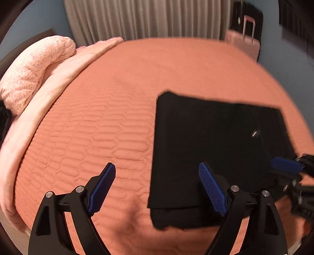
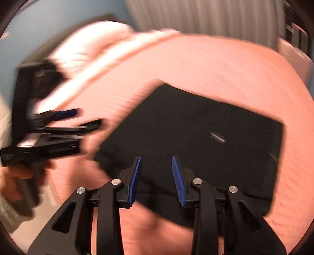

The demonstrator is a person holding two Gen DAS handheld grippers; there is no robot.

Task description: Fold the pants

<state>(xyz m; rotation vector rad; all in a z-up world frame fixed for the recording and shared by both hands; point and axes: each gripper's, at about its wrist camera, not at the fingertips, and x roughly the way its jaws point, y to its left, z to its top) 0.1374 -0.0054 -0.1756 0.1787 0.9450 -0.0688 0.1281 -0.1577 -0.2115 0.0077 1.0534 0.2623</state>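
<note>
Black pants (image 1: 212,149) are seen lying folded into a flat rectangle on the orange quilted bed (image 1: 117,98), at about 3 o'clock in the left wrist view and dead centre in the right wrist view. A small metal button (image 1: 255,133) is shown on the top layer, toward 3 o'clock. A lower layer is left sticking out under the near edge at 6 o'clock. Left gripper (image 1: 157,184): jaws spread wide, nothing held, hung over the pants' left edge, one pad above bare bed. Right gripper (image 2: 156,180): jaws parted, narrower gap, nothing between them, held over the pants' near edge. Right wrist view is motion-blurred. A pink pillow (image 1: 33,70) and a pale blanket (image 1: 58,78) are placed at 10 o'clock, a pink suitcase (image 1: 244,42) at 1 o'clock past the bed, curtain (image 1: 147,17) at 12
</note>
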